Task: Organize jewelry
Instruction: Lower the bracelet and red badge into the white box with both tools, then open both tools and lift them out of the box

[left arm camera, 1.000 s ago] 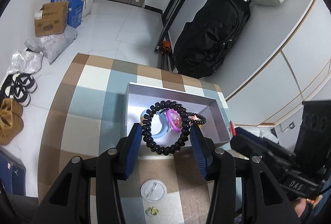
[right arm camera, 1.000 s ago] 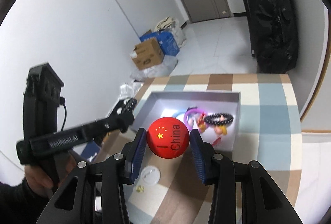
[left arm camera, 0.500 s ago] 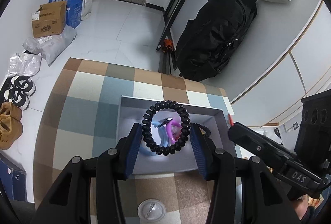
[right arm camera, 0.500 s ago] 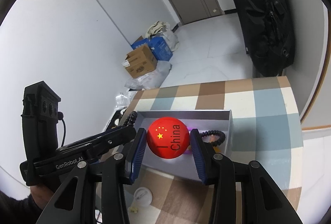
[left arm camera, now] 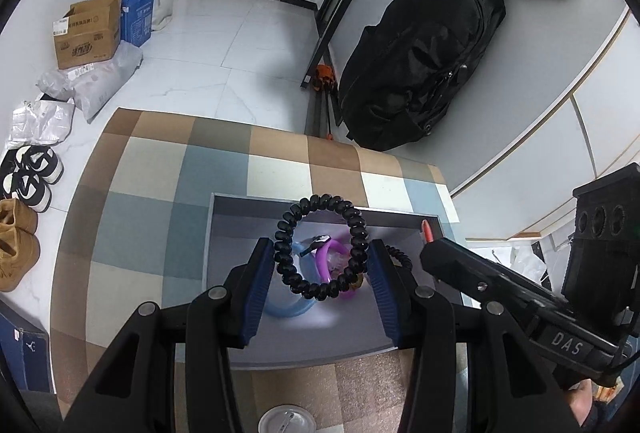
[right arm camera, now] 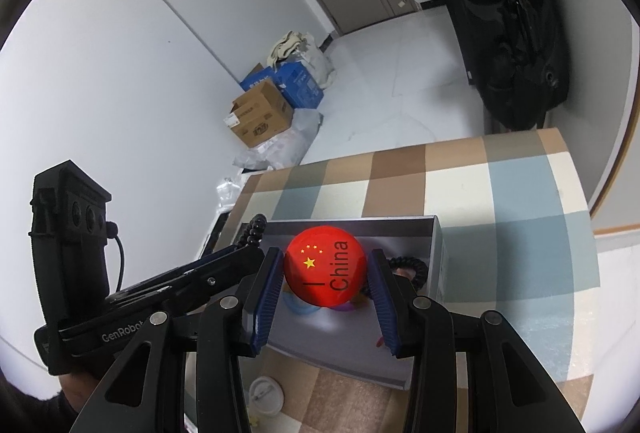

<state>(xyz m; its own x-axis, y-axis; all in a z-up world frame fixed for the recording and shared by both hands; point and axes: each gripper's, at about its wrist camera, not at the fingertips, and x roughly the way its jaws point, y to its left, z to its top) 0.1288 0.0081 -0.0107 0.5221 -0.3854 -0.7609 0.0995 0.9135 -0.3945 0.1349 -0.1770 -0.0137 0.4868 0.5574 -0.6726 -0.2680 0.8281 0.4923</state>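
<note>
My left gripper (left arm camera: 320,269) is shut on a black beaded bracelet (left arm camera: 321,199) and holds it upright over the grey open box (left arm camera: 232,265). Inside the box lie a blue bangle (left arm camera: 288,309), a purple bangle (left arm camera: 323,263) and a second black coil bracelet (left arm camera: 401,257). In the right wrist view my right gripper (right arm camera: 325,273) is shut on a round red badge (right arm camera: 324,269) with yellow stars and the word China, held above the same box (right arm camera: 438,257). The right gripper (left arm camera: 480,283) reaches in from the right in the left wrist view, and the left gripper (right arm camera: 180,285) enters that view from the left.
The box sits on a checked tablecloth (left arm camera: 152,217). A white round badge (right arm camera: 266,395) lies on the cloth in front of the box. A black bag (left arm camera: 420,65), cardboard boxes (left arm camera: 88,33) and shoes (left arm camera: 32,177) stand on the floor beyond the table.
Both grippers have moved forward and slightly down, from the near rim to over the inside of the box. The bracelet and the badge stay gripped.
</note>
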